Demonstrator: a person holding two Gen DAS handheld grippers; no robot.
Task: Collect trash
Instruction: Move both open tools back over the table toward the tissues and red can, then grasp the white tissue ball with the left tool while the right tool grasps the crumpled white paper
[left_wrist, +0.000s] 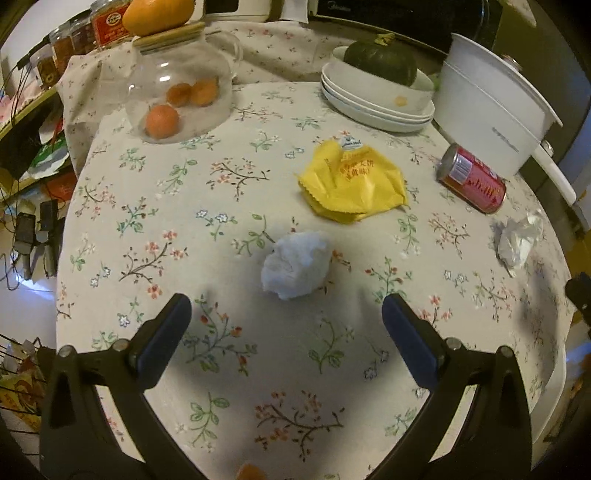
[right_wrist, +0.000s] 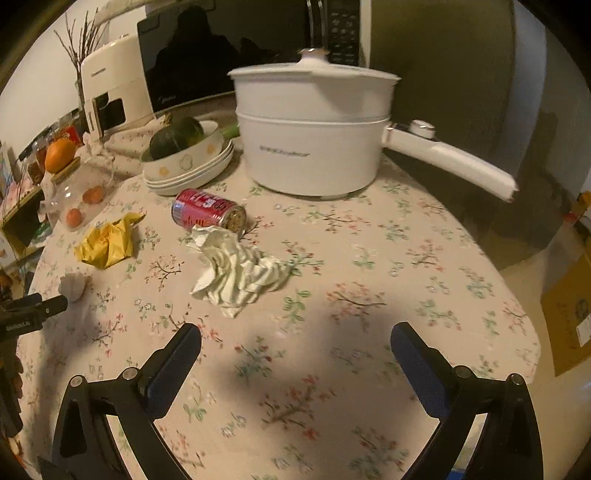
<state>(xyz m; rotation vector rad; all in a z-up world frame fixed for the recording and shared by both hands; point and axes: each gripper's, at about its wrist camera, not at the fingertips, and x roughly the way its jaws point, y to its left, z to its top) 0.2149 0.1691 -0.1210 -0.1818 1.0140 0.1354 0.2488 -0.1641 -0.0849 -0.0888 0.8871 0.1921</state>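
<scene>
A crumpled white tissue ball (left_wrist: 295, 264) lies on the floral tablecloth just ahead of my open, empty left gripper (left_wrist: 286, 314); it also shows in the right wrist view (right_wrist: 74, 286). A yellow wrapper (left_wrist: 352, 182) (right_wrist: 107, 242) lies beyond it. A red can (left_wrist: 472, 179) (right_wrist: 207, 214) lies on its side. A crumpled white paper (right_wrist: 236, 271) (left_wrist: 517, 240) lies ahead of my open, empty right gripper (right_wrist: 295, 345), touching the can's end.
A white electric pot (right_wrist: 310, 144) with a long handle stands at the back. Stacked white bowls (left_wrist: 373, 103) hold a dark green squash (left_wrist: 384, 61). A glass jar (left_wrist: 177, 88) with oranges stands at the left. The table edge (right_wrist: 517, 306) curves at the right.
</scene>
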